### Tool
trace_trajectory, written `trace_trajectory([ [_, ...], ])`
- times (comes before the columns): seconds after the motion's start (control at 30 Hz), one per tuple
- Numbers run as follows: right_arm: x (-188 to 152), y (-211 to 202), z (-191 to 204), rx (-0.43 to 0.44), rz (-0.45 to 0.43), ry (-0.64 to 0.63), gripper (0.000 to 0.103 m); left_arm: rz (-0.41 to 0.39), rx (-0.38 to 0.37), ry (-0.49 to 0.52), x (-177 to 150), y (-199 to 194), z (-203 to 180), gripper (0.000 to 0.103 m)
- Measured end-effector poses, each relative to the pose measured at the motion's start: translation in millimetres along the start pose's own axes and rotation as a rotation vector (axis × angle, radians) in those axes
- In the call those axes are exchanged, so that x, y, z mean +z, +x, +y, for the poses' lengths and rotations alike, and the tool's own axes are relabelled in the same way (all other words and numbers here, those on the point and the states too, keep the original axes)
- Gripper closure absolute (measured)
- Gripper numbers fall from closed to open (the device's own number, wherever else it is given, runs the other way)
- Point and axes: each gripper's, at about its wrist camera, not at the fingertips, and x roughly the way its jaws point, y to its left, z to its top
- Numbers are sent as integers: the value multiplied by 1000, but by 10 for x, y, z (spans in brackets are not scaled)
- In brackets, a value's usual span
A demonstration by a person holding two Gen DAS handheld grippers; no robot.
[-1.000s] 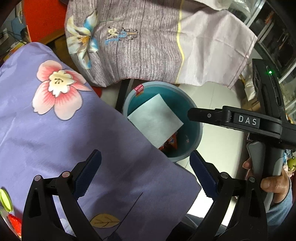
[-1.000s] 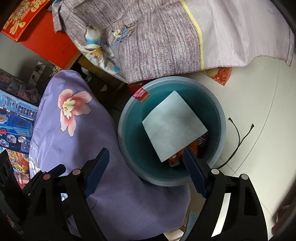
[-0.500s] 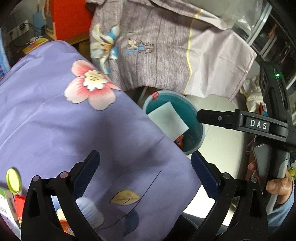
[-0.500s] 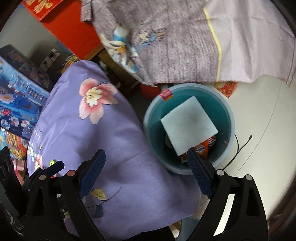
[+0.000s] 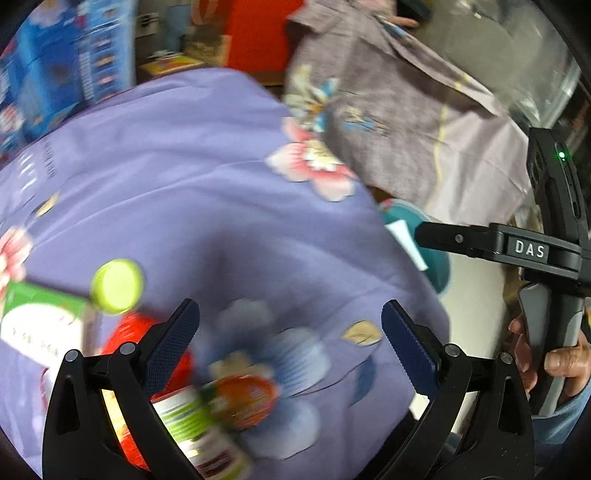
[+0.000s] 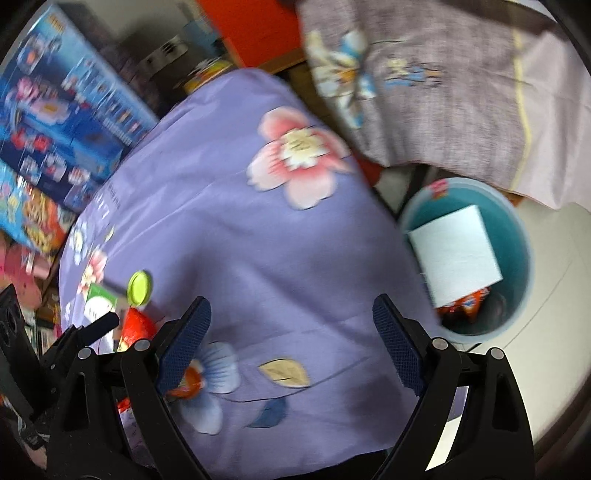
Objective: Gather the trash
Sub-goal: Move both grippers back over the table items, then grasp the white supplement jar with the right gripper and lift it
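A teal bin (image 6: 517,236) stands on the floor right of the table, holding a white sheet (image 6: 456,253) and an orange wrapper (image 6: 467,304); its edge shows in the left wrist view (image 5: 437,273). Trash lies on the purple flowered cloth (image 5: 229,192): a yellow-green lid (image 5: 117,286), a green and white packet (image 5: 38,325), a red wrapper (image 5: 131,332) and an orange-topped bottle (image 5: 236,400). My left gripper (image 5: 290,349) is open and empty just above this trash. My right gripper (image 6: 291,345) is open and empty over the cloth; it also appears at the right of the left wrist view (image 5: 480,240).
A grey flowered cloth (image 6: 443,81) drapes over furniture behind the bin. Blue toy boxes (image 6: 62,110) stand at the far left. An orange-red panel (image 5: 255,33) is at the back. Pale floor (image 6: 554,332) lies right of the bin.
Both grippers have swung left, away from the bin and over the purple cloth. The trash items on the cloth have come into view. Both stay open and empty.
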Motion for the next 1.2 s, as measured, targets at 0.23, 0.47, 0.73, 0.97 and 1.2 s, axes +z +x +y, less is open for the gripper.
trace_trajectory([
  [0.23,-130,344,688,25,93,-118,18,-17,90,-106,-317,-322,744,4],
  [0.47,-347,648,1252,61,193,-214,18,0,172,-225,-724,-535,1452,4],
  [0.73,-729,822,1663,114,287,-305,18,19,231,-281,-1081,-631,1809,4],
  [0.97,-966,853,1789,135,283,-342,21,28,242,-324,-1376,-689,1965,4],
  [1.2,-1119,976,1928,137,319,-391,54,24,223,-370,-1515,-689,2033,4],
])
